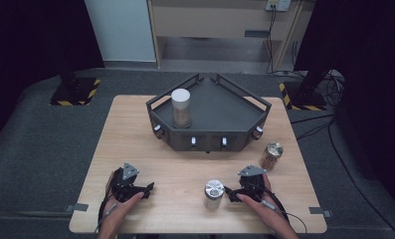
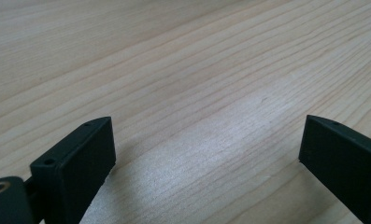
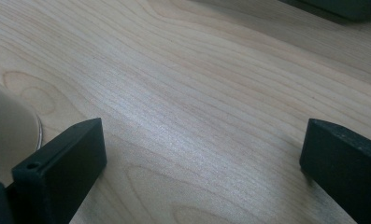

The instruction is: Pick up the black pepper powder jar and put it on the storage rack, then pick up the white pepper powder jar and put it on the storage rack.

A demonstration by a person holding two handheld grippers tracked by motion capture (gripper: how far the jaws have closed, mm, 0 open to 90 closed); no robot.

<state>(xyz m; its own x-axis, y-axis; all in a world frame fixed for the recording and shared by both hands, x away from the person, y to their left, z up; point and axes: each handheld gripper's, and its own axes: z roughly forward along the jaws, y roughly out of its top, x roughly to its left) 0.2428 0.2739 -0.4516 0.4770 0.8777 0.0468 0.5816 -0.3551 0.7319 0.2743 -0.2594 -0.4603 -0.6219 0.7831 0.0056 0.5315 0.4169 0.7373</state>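
One jar on the tray, two on the table, nothing in your grasp

The dark angular tray [image 1: 220,112] carries a white-lidded jar [image 1: 181,107]; judging by that, a brown jar [image 1: 271,156] and a silver-lidded jar [image 1: 214,193] remain on the wooden table [image 1: 135,144]. Your left gripper [image 1: 148,188] and right gripper [image 1: 229,192] rest spread and empty, the right just beside the silver-lidded jar

pale wood-grain desk [image 1: 135,144], rectangular, standing on grey carpet. dark angular tray [image 1: 225,112] at rear centre. silver-lidded jar [image 1: 214,193] upright near front edge. brown, metal-lidded jar [image 1: 271,156] upright toward right edge, just beside tray corner. grey tape tabs at both front corners.
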